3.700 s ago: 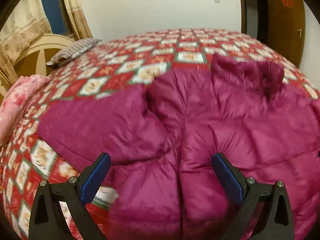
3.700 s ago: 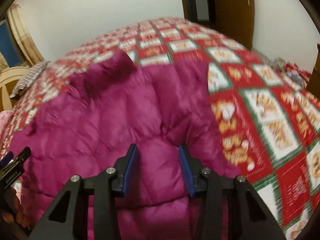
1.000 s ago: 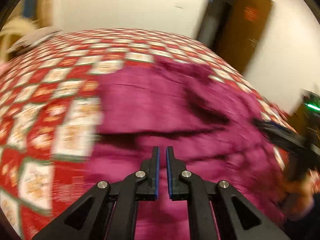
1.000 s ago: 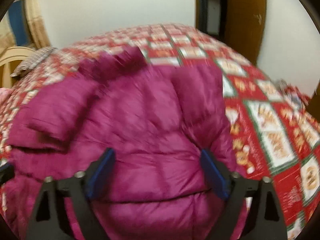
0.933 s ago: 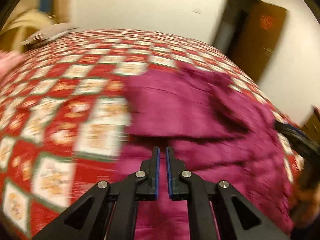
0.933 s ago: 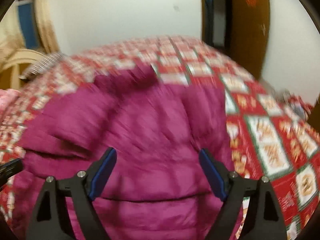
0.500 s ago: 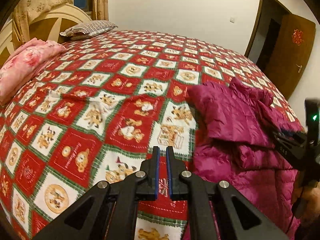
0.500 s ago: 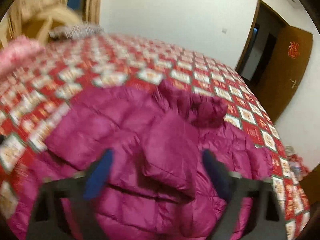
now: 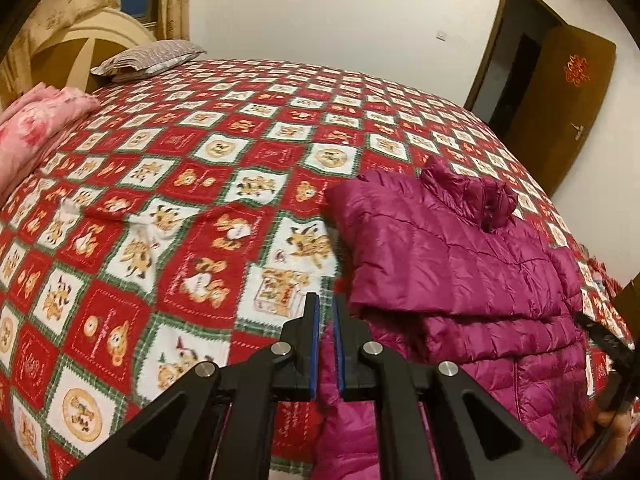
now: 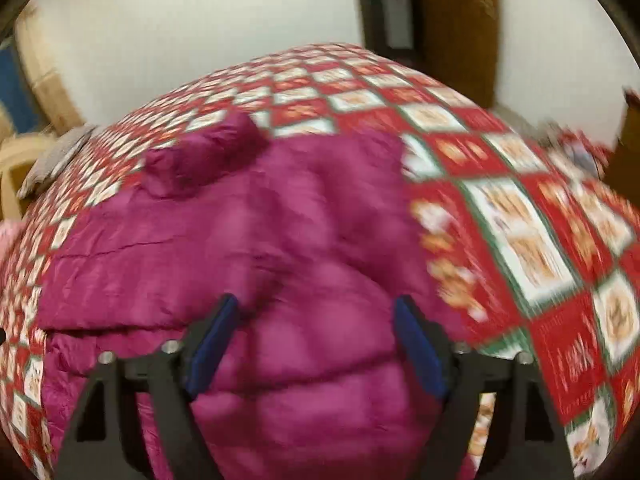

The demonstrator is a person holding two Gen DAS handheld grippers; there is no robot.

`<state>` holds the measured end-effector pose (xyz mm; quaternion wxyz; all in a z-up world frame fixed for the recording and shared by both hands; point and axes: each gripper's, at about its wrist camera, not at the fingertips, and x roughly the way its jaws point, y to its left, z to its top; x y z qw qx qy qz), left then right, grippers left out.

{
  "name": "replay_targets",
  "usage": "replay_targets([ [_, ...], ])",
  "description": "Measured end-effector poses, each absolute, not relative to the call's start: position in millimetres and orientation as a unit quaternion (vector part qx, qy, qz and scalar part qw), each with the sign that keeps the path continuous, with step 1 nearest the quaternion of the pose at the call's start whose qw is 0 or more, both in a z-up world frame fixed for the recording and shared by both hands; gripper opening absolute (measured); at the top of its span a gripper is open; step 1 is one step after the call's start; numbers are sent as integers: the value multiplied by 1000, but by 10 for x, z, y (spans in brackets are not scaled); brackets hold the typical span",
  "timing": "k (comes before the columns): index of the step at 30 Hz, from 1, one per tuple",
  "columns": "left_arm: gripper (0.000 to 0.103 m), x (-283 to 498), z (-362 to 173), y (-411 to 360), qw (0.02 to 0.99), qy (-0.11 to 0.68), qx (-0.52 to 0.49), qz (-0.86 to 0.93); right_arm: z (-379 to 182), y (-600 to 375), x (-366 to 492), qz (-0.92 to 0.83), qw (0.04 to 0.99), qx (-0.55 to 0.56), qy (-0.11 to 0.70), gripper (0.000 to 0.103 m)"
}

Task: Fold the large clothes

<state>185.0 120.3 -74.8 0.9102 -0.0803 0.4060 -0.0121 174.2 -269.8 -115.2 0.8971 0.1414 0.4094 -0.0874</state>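
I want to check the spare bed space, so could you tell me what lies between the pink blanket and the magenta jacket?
In the left wrist view, only bare patterned bedspread lies between the pink blanket and the magenta jacket.

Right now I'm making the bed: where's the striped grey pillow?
In the left wrist view, the striped grey pillow lies at the bed's far left corner, beside the cream headboard.

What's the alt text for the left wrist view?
A magenta puffer jacket, one sleeve folded across it, lies on a red-and-white cartoon-print bedspread. The shut left tool points at its near edge; a pillow lies beyond.
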Motion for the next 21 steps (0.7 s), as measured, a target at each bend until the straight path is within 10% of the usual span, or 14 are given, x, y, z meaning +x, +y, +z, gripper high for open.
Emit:
replay_targets([
  [4, 6, 2048, -693, 1001, 913, 405, -46, -9, -775, -2676, 1606, -100, 927, 112, 345, 51],
  [21, 6, 3099, -1504, 352, 898, 437, 16, 43, -1429, -2143, 2510, 6, 899, 1, 438, 37],
])
